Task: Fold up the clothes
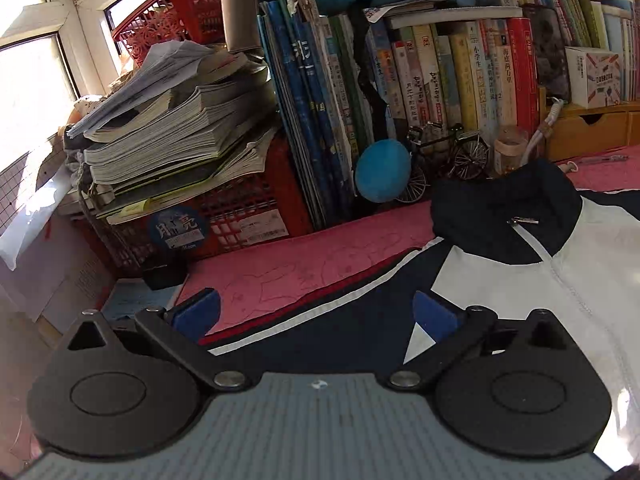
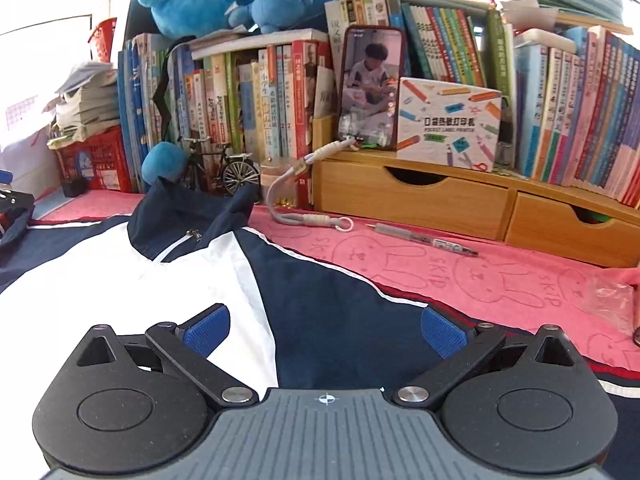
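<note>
Left wrist view showed the left tongs [image 1: 316, 316] spread wide and released, nothing between the two blue pads [image 1: 198, 314]. At eleven o'clock from them sat one red crate [image 1: 224, 216] bearing one stack of worn workbooks [image 1: 172, 132]. At twelve o'clock stood one blue plush ball [image 1: 382, 170] and one model bicycle [image 1: 448, 156] before a row of books. One navy and white jacket [image 1: 500, 280] lay flat on the pink mat [image 1: 300, 268] covering the tabletop, reaching from under the tongs toward two o'clock, its collar up and its one zipper pull visible.

Right wrist view showed the right tongs [image 2: 324, 330] likewise released, gaping over the jacket [image 2: 312, 308], neither pad pressing the cloth. At one o'clock lay one pen [image 2: 424, 242] on the mat [image 2: 480, 276], one looped cord [image 2: 296, 196] beside it. Behind stood one wooden organiser [image 2: 440, 196] with two drawers, carrying one phone [image 2: 370, 88] and one printed box [image 2: 448, 124]. Blue plush toys [image 2: 224, 0] sat atop the books; I could not count them.
</note>
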